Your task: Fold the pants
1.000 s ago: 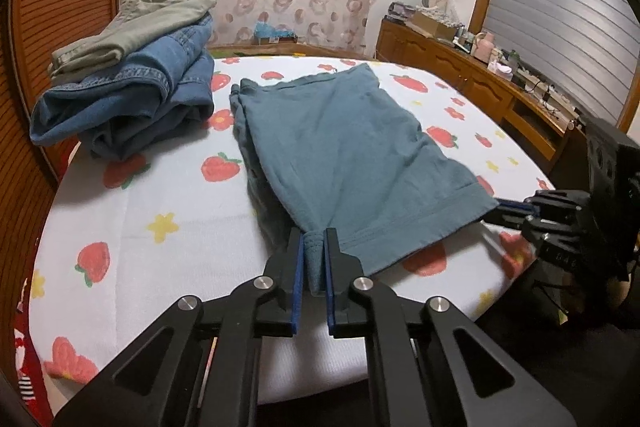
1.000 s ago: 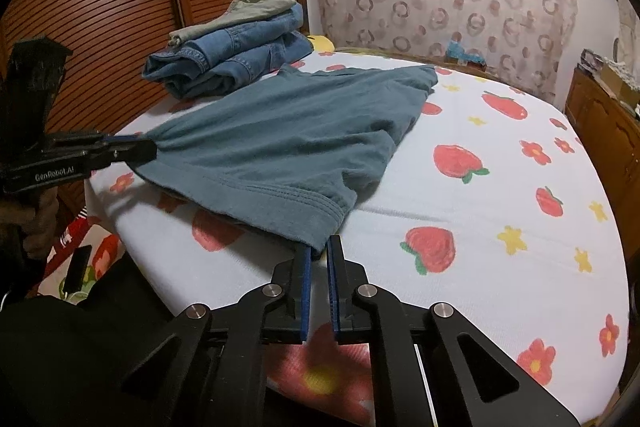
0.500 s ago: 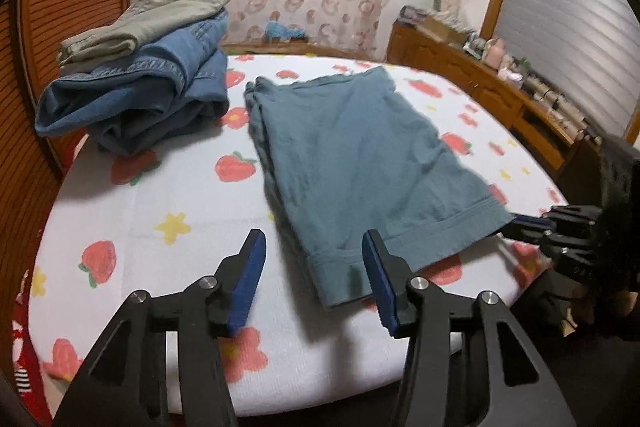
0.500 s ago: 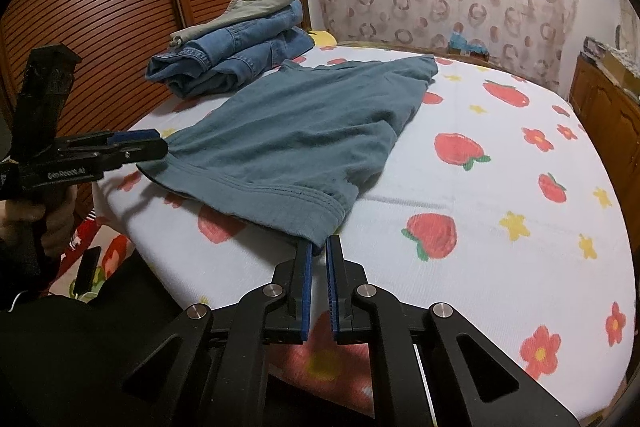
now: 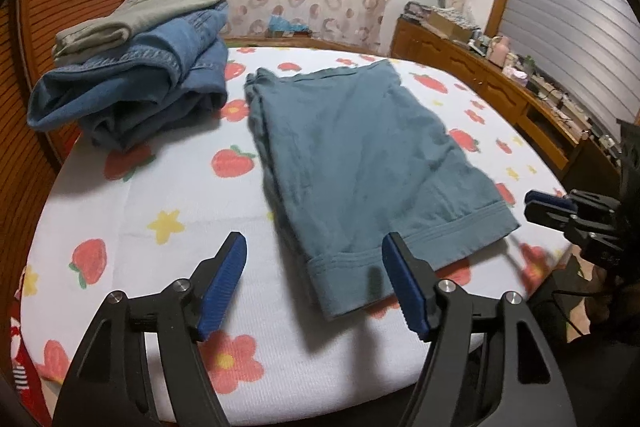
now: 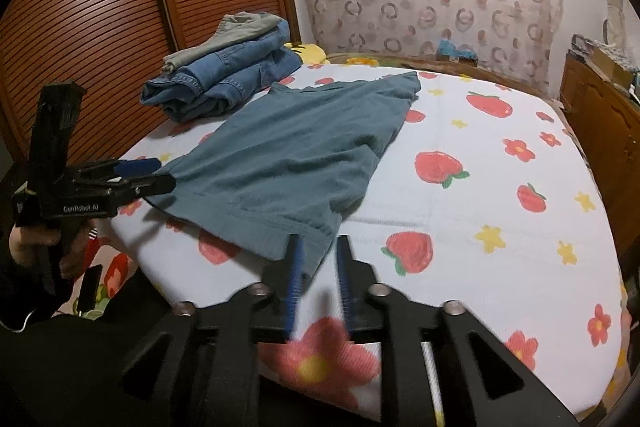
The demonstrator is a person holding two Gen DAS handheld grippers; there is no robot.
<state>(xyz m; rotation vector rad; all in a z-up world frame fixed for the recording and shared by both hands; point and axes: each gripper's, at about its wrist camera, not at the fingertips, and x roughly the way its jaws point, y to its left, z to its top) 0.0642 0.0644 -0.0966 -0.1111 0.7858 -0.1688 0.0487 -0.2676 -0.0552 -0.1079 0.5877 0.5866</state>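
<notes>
The teal pants (image 5: 360, 155) lie folded flat on the strawberry-print table cover (image 5: 168, 195), hem toward me; they also show in the right wrist view (image 6: 288, 163). My left gripper (image 5: 314, 287) is open and empty, just short of the hem's near left corner. My right gripper (image 6: 318, 279) is partly open and blurred at the hem's right corner, with no cloth between its pads. The left gripper also shows in the right wrist view (image 6: 152, 175), and the right gripper in the left wrist view (image 5: 548, 205).
A stack of folded blue jeans (image 5: 132, 95) topped with khaki pants (image 5: 152, 7) sits at the far left of the table. A wooden louvered door (image 6: 100, 7) stands behind it. A wooden sideboard (image 5: 500, 95) with clutter runs along the right wall.
The left gripper let go of the hem, opened wide and drew back. The right gripper has just opened and released its corner. The pants now lie flat on the table.
</notes>
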